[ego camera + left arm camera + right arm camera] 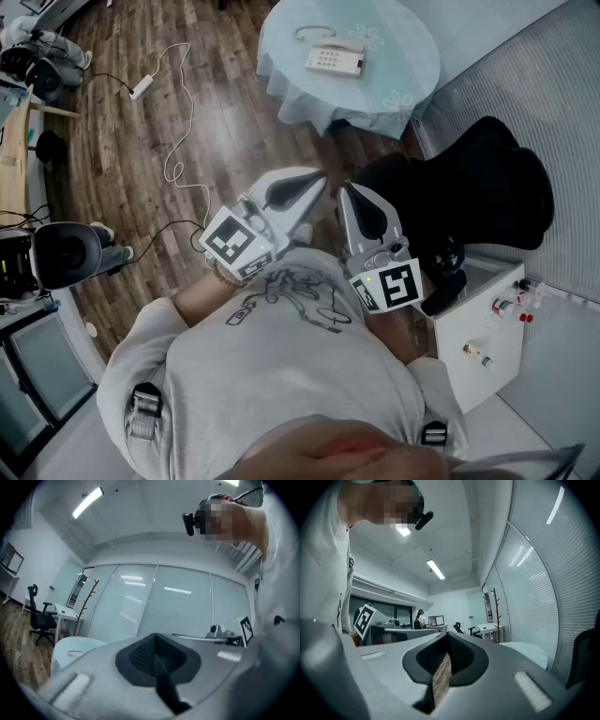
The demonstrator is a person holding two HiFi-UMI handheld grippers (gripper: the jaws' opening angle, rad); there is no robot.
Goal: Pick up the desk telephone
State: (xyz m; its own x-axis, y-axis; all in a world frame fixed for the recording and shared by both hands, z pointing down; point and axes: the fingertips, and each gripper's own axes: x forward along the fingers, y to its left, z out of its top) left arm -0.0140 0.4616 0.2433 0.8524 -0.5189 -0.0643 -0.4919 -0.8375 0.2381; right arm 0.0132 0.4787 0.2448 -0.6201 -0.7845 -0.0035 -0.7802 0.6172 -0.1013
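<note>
Where you stand: on a wood floor [216, 84], with both tools held in front of your grey shirt [281, 375].
Left tool [314, 183]: its jaws are pressed together with nothing between them. The left gripper view shows the dark pads meeting at the tip [156, 656].
Right tool [349, 195]: its jaws are also pressed together and empty. The right gripper view shows the pads closed to a thin seam [446, 651].
The two tools: side by side and near each other, tips pointing the same way and not touching.
Marker cubes: one sits at the back of each tool, close to your chest, left [234, 242] and right [389, 286].
Telephone [335, 58]: white, well ahead of both tool tips and far from both. Its handset rests on the base and the keypad faces up.
Table [412, 66]: round, under a pale blue cloth, with the telephone on top. It shows left of the left tool's jaws [70, 646] and right of the right tool's jaws [525, 651].
Office chair [487, 178]: black, just right of the right tool, between that tool and the table.
Cabinet [478, 319]: white, behind and to the right of the right tool.
Cable [178, 122]: white, trailing over the floor left of the left tool.
</note>
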